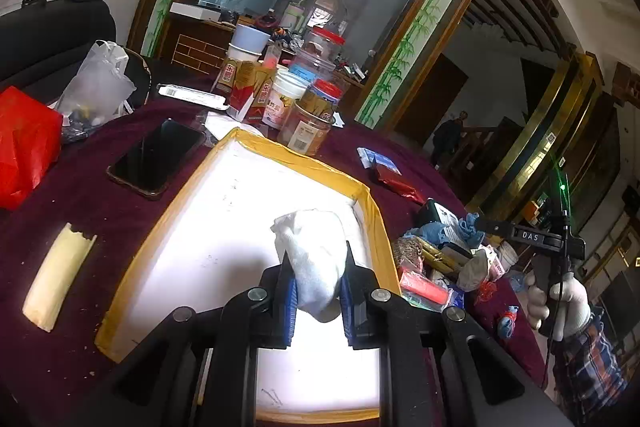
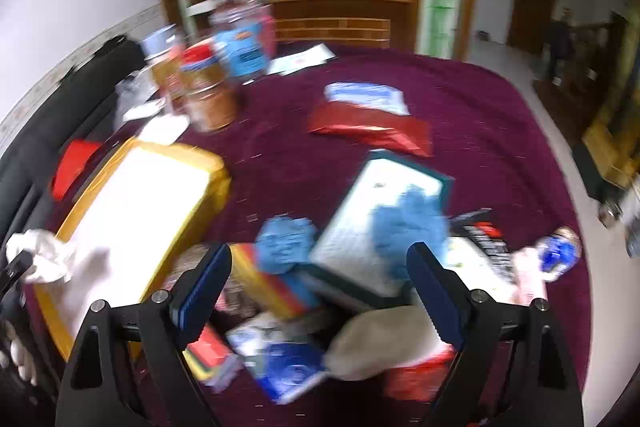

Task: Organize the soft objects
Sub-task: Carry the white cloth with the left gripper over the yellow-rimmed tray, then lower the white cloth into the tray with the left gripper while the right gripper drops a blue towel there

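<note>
**Cloth over tray, right side lining up next pick**

Crumpled white soft cloth (image 1: pixel 314 259) was clamped between the blue pads of the left gripper (image 1: pixel 318 297), held just above the shallow white tray with the yellow taped rim (image 1: pixel 372 203). Tray interior looked bare; nothing deposited yet. Judged step: placing the first soft item. Next move called for lowering over the tray floor, then releasing.

Right gripper (image 2: pixel 320 283) had its jaws apart, nothing between them, hovering over the mixed pile beside the tray. Blue crumpled fabric pieces (image 2: pixel 286 243) sat there on a white flat box with a dark green edge (image 2: pixel 384 203). View blurred. Likely next target: the blue fabric, avoiding the rigid boxes.

Clear plastic jars (image 1: pixel 308 131) behind the tray held packaged goods; contents unclear.
</note>
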The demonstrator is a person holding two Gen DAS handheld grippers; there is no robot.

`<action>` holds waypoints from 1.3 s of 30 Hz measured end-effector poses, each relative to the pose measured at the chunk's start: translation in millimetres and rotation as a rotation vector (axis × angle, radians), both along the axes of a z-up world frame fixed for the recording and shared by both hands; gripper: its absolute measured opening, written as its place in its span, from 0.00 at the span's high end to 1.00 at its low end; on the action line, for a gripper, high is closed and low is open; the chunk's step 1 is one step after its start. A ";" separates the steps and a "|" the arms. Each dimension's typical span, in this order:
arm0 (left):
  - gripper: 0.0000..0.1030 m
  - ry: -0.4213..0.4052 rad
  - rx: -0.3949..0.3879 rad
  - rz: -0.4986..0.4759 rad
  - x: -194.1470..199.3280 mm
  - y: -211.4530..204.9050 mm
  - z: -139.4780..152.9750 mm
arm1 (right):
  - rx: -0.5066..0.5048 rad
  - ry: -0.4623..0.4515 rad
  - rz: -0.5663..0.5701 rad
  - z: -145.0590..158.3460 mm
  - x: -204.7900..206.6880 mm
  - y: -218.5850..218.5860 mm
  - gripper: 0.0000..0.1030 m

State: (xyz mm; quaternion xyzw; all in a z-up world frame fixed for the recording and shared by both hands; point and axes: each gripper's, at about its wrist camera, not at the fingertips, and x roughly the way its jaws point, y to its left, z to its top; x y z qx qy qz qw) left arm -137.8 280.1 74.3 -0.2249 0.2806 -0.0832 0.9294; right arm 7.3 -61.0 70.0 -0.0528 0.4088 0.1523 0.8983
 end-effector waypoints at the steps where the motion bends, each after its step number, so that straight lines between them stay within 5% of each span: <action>1: 0.83 0.004 0.004 -0.004 1.1 -2.5 -1.5 | -0.009 0.005 0.016 -4.8 2.9 9.5 0.13; 11: 0.83 0.023 0.003 0.005 2.7 2.3 -5.7 | -0.081 0.033 0.059 -21.9 30.7 34.4 0.21; 15: 0.83 0.034 0.001 -0.010 4.2 -0.2 -8.6 | -0.153 0.080 0.059 -41.3 49.4 44.2 0.43; 18: 0.83 0.032 0.003 -0.011 4.2 0.2 -6.7 | -0.239 0.054 0.085 -52.5 50.1 56.5 0.49; 20: 0.83 0.032 0.008 -0.010 4.6 1.1 -5.3 | -0.283 0.055 0.078 -55.6 50.1 61.7 0.81; 22: 0.83 0.033 0.011 -0.012 6.0 0.5 -3.6 | -0.241 0.079 0.074 -52.0 49.8 58.5 0.87; 29: 0.83 0.082 -0.008 -0.059 34.9 2.3 5.3 | -0.091 -0.064 0.045 8.3 29.6 51.8 0.87; 33: 0.83 0.115 0.023 -0.062 71.9 -2.9 12.1 | 0.042 -0.025 0.112 20.8 26.1 73.2 0.87; 39: 0.79 0.207 0.019 -0.037 143.8 -10.1 -6.5 | 0.192 0.085 0.132 -0.4 51.9 116.9 0.86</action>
